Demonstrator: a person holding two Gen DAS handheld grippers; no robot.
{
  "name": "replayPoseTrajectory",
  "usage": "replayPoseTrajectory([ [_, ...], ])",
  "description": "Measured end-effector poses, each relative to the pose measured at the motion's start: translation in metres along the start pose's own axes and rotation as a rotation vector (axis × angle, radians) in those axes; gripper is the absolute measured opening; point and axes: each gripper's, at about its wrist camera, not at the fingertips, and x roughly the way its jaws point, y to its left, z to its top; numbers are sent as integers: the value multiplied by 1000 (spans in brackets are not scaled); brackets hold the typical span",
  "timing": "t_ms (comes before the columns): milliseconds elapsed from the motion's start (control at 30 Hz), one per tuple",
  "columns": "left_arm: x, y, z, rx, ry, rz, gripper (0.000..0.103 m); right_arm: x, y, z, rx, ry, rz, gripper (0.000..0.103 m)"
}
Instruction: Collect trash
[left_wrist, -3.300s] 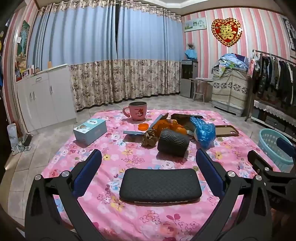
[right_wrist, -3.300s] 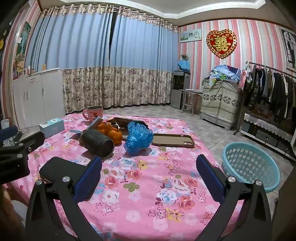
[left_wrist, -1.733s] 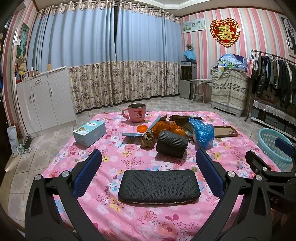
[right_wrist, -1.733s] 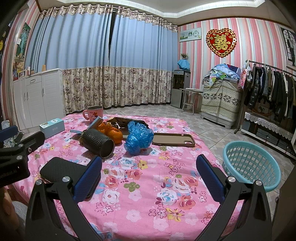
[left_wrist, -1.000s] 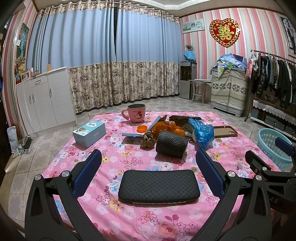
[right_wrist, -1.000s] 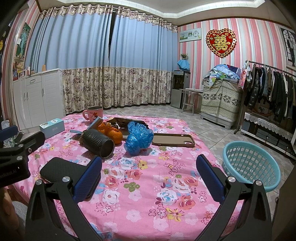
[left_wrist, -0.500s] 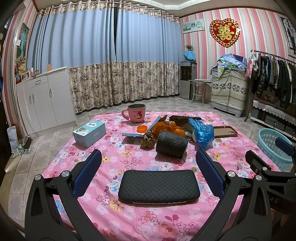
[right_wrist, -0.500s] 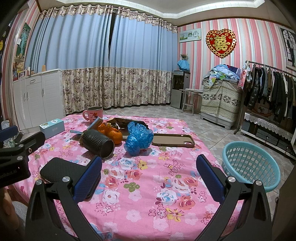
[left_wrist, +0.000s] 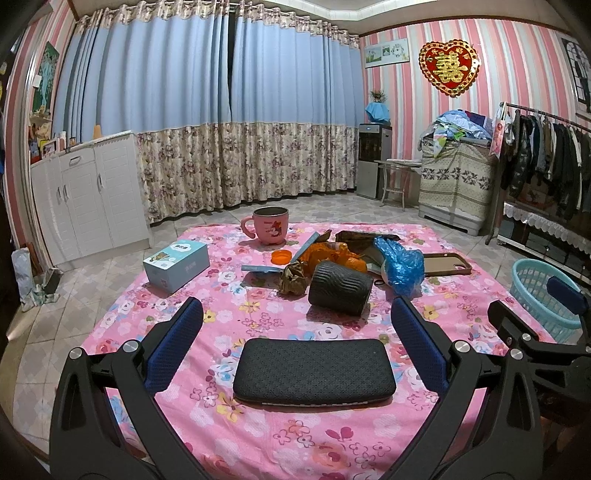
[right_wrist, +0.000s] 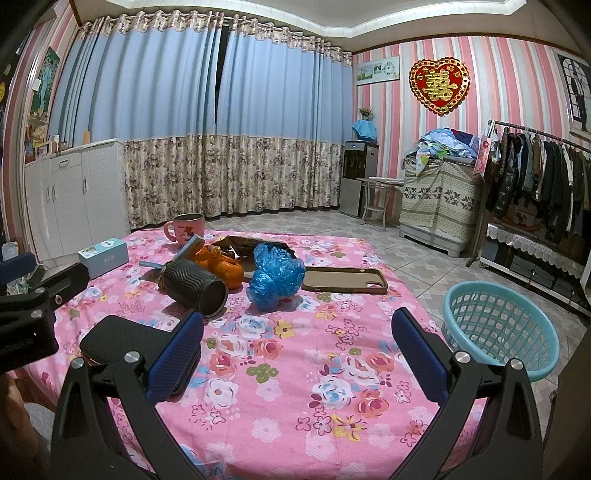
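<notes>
Both claws hung open over the desk, nothing gripped.

You held the left claw (left_wrist: 295, 332) spread above a black pad (left_wrist: 314, 365); ahead of it lay a brown crumpled wad (left_wrist: 293, 282) and a blue plastic bag (left_wrist: 400, 267). Your right claw (right_wrist: 295, 347) gaped too, the bag (right_wrist: 277, 277) ahead-left, the teal basket (right_wrist: 502, 328) on the floor just right.

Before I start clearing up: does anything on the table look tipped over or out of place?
Yes. The black ribbed cup lies on its side mid-table, open end toward the camera, beside a crumpled blue bag, a brown wrapper and orange peels. The pink mug stands upright. No spill shows.
</notes>
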Motion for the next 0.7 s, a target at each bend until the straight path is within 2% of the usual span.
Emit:
replayPoseTrajectory([
  [233, 3, 2, 1, -17, 19, -4, 98, 0, -3, 5, 14, 8, -5, 99],
  [500, 40, 24, 9, -66, 122, -19, 98, 14, -23, 14, 50, 31, -36, 99],
  [600, 53, 28, 23, -33, 108, 24, 98, 24, -27, 25, 40, 21, -45, 99],
  [700, 64, 28, 47, -13, 76, 27, 98, 34, -30, 43, 19, -9, -77, 99],
])
